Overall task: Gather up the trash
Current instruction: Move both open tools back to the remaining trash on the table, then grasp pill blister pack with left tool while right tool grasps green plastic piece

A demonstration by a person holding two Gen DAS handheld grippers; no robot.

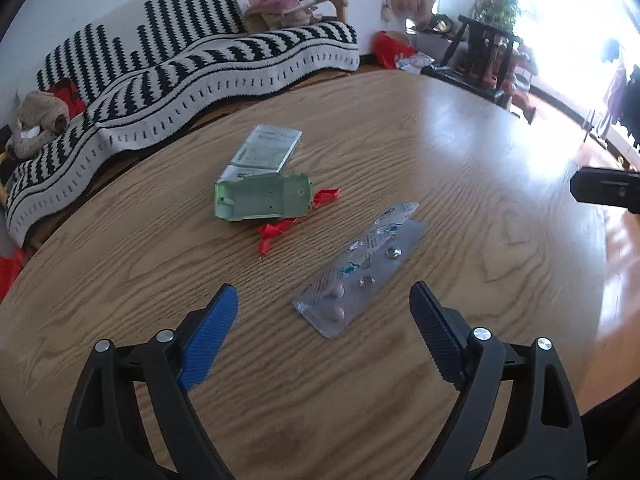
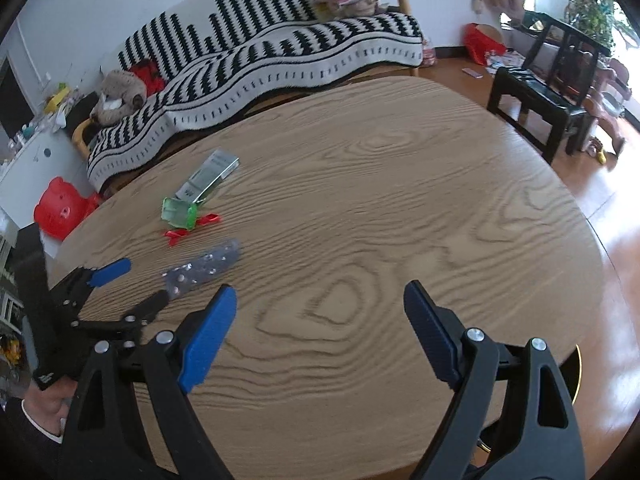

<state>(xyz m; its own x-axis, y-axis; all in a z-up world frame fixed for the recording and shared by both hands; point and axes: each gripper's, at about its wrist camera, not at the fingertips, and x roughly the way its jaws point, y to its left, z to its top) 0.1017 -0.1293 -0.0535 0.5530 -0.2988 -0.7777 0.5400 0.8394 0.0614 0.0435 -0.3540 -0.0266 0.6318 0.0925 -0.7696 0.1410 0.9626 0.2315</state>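
Note:
Trash lies on a round wooden table. A silver pill blister pack lies just ahead of my left gripper, whose blue-padded jaws stand open above the wood with the pack's near end between them, untouched. Farther off sit a flattened green carton, a grey-white leaflet box and red ribbon scraps. My right gripper is open over bare wood, to the right of the blister pack, the green carton and the left gripper.
A sofa with a black-and-white striped cover stands behind the table, a plush toy on it. A black chair is at the right, a red plastic item on the floor at the left. A hand holds the left tool.

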